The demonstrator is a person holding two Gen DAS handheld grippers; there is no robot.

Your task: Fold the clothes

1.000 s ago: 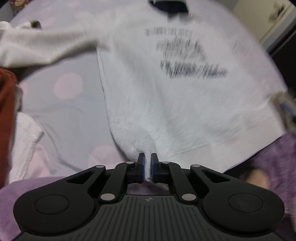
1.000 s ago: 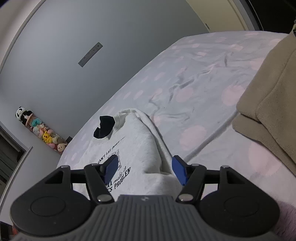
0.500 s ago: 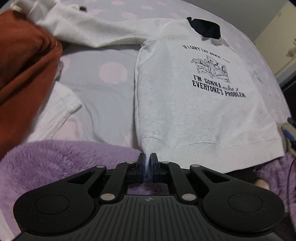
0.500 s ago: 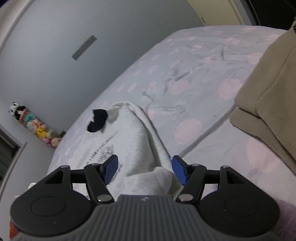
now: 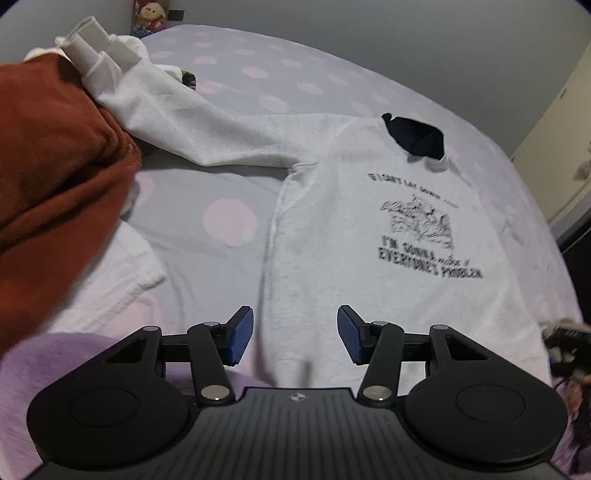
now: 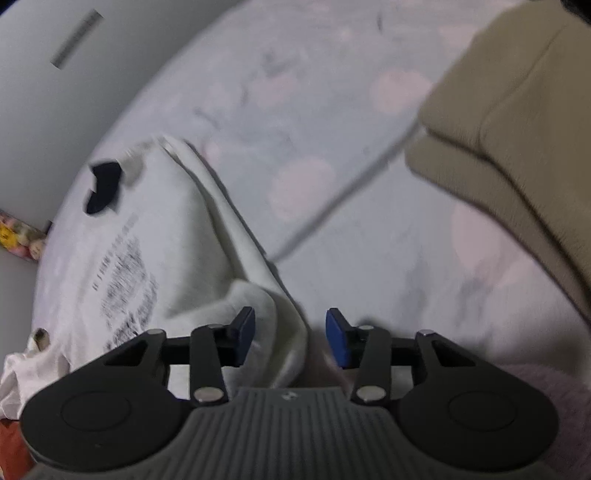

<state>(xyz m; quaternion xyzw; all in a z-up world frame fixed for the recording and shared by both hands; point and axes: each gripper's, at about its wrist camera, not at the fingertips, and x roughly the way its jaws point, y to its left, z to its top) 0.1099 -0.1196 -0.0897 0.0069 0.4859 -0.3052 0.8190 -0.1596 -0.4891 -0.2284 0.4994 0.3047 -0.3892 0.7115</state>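
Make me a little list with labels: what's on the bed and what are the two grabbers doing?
Main garment: white sweatshirt, print up, flat on the dotted bedsheet
Sleeve: stretched toward the rust garment
Left gripper: opening, hem below, pads clear
Right gripper: closing around the sweatshirt's folded corner, not yet pinching
Nearby: tan blanket

A pale lilac bedsheet (image 5: 229, 192) with pink dots covers the bed. Soft toys (image 5: 149, 16) sit against the grey wall (image 5: 369, 33) at the far corner. A fuzzy purple blanket (image 5: 66, 354) lies along the near edge.
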